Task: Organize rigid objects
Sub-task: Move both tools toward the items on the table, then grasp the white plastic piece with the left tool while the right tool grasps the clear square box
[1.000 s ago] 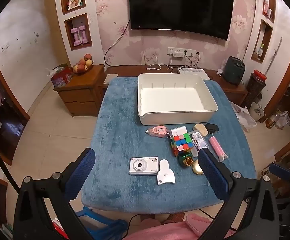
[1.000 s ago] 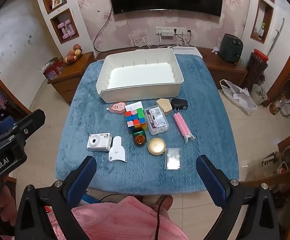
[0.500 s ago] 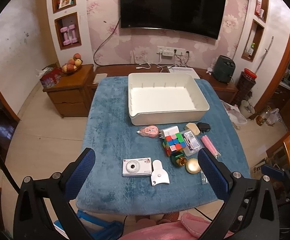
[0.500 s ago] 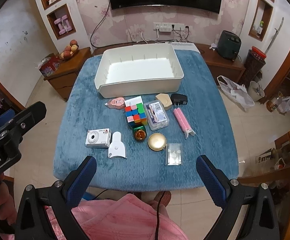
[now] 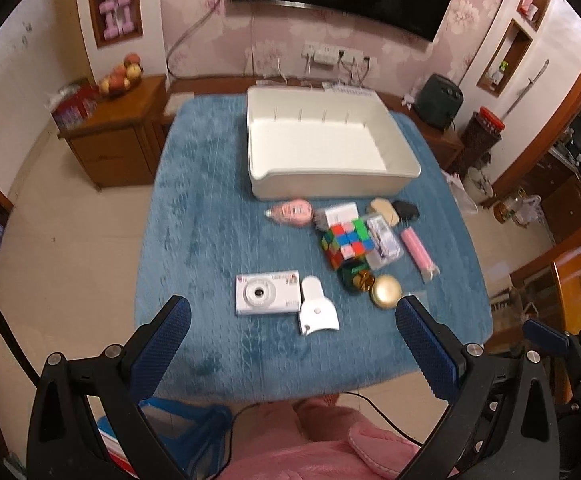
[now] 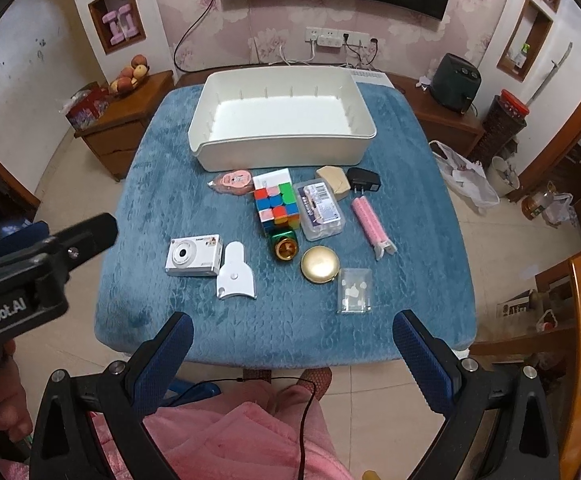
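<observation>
An empty white bin (image 6: 282, 152) (image 5: 330, 184) stands at the far side of a blue-covered table (image 6: 162, 184). In front of it lie a white camera (image 6: 193, 255) (image 5: 267, 293), a white clip-shaped piece (image 6: 236, 272), a colour cube (image 6: 277, 205) (image 5: 346, 242), a clear plastic box (image 6: 318, 211), a gold round case (image 6: 319, 264), a green-gold cap (image 6: 284, 245), a pink roller (image 6: 368, 220), a black charger (image 6: 364, 180) and a pink tape dispenser (image 6: 232, 181). My left gripper (image 5: 290, 320) is open and empty above the near table edge. My right gripper (image 6: 290, 336) is open and empty there too.
A small clear packet (image 6: 354, 290) lies near the front right. A wooden side cabinet (image 6: 126, 128) with fruit stands left of the table. A TV hangs on the far wall. My pink-clothed lap (image 6: 242, 436) is below the grippers.
The left wrist view has tilted down and moved nearer the table; the objects now look larger and blurred. The right gripper has moved slightly closer. No object has moved.
</observation>
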`<state>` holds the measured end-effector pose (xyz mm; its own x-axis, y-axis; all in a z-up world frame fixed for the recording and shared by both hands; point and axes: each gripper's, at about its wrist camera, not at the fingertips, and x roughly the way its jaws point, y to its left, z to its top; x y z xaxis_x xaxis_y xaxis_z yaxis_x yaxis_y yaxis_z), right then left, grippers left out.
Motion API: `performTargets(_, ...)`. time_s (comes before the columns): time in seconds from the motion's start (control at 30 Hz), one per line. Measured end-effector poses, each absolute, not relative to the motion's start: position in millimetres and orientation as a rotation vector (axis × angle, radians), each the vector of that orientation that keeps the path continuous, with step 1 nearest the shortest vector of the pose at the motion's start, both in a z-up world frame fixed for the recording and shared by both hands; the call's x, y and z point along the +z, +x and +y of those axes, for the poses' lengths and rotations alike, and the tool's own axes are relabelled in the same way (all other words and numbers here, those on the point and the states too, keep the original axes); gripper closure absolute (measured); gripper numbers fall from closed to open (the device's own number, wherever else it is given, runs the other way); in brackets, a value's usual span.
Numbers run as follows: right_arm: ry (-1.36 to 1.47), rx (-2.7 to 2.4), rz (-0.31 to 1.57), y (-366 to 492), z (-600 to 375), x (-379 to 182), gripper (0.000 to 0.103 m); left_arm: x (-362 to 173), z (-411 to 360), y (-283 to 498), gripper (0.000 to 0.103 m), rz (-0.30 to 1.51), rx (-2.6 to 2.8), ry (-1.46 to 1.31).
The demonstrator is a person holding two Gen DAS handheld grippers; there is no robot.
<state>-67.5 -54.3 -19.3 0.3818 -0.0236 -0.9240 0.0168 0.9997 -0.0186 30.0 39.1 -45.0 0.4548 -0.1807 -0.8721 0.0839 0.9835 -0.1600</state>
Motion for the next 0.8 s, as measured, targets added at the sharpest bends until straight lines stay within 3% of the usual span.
performTargets(0.43, 0.004, -0.081, 1.192, -63, -56, -38, 0.006, -83, 41, 45, 0.004, 1.296, -0.266, -0.174)
performTargets(0.8, 0.184, -0.097, 1.329, -34, -108, -83, 0.006, -118, 15, 71, 0.004, 1.456, -0.257, -0.153)
